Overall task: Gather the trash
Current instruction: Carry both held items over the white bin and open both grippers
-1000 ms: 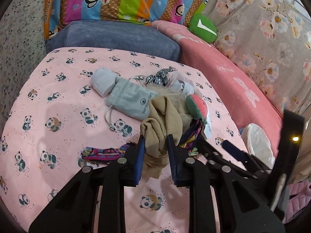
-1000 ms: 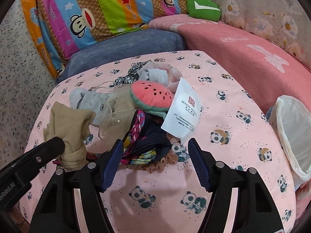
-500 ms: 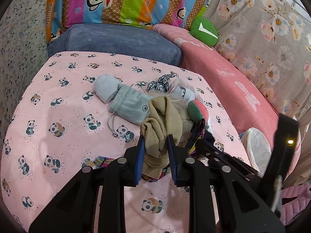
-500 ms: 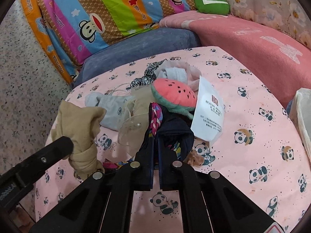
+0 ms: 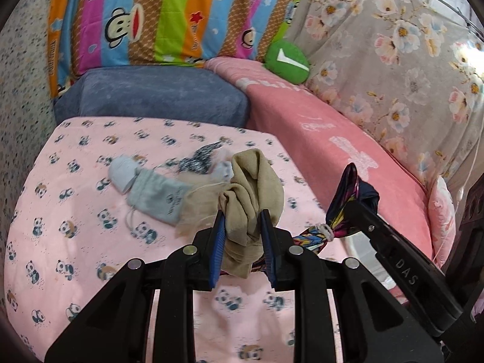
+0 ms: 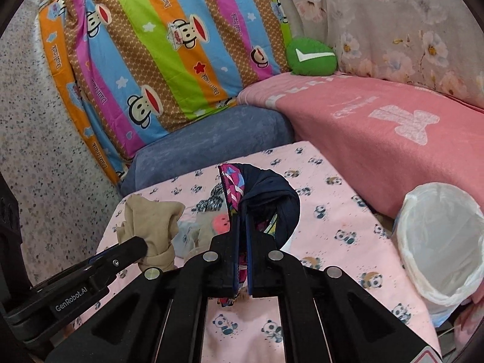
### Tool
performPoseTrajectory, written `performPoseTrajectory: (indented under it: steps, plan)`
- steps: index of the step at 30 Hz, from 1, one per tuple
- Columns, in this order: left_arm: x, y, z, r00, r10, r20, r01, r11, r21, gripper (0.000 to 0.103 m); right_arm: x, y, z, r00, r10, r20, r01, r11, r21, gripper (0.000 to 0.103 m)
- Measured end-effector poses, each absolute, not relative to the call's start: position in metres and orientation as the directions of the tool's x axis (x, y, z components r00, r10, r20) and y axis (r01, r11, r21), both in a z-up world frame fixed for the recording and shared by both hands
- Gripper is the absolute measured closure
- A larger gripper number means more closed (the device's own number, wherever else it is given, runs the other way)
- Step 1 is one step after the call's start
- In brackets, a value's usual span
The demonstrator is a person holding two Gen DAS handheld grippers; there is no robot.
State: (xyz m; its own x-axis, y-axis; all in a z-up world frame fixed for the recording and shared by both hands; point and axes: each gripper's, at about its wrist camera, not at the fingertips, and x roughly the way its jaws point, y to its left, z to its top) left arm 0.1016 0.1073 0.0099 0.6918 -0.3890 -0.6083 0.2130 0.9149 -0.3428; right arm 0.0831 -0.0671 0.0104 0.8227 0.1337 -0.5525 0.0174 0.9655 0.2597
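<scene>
Jaws of the left gripper clench a beige cloth; the right gripper pinches a navy patterned cloth, both lifted above the bed. Dangling fabric may snag the lined bin rim.

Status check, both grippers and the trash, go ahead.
Left gripper shut on tan cloth. Right gripper shut on dark patterned cloth. Lined bin open at right, path unobstructed.

Right gripper fingers around dark cloth
</scene>
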Motion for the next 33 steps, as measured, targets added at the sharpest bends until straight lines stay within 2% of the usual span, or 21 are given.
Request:
performPoseTrajectory:
  steps: [8,14,24,33]
  plan:
    - [0.09,0.032,0.043,0.672,-0.474,-0.568,0.338,0.88,-0.334,0.081,0.051,-0.145,0.049,0.88,0.025,-0.474,0.113,0.959,0.261,0.099]
    - [0.08,-0.034,0.053,0.618,-0.552,-0.559,0.446,0.832,-0.329,0.081,0.025,-0.215,0.061,0.89,-0.083,-0.449,0.221,0.939,0.264,0.099]
    - [0.076,-0.137,0.042,0.494,-0.652,-0.575,0.577,0.741,-0.344,0.081,-0.003,-0.317,0.043,0.852,-0.216,-0.477,0.383,0.878,0.285,0.099]
    - [0.086,-0.215,0.02,0.427,-0.673,-0.604,0.636,0.698,-0.328,0.081,0.0,-0.366,0.017,0.8,-0.291,-0.524,0.472,0.845,0.251,0.099]
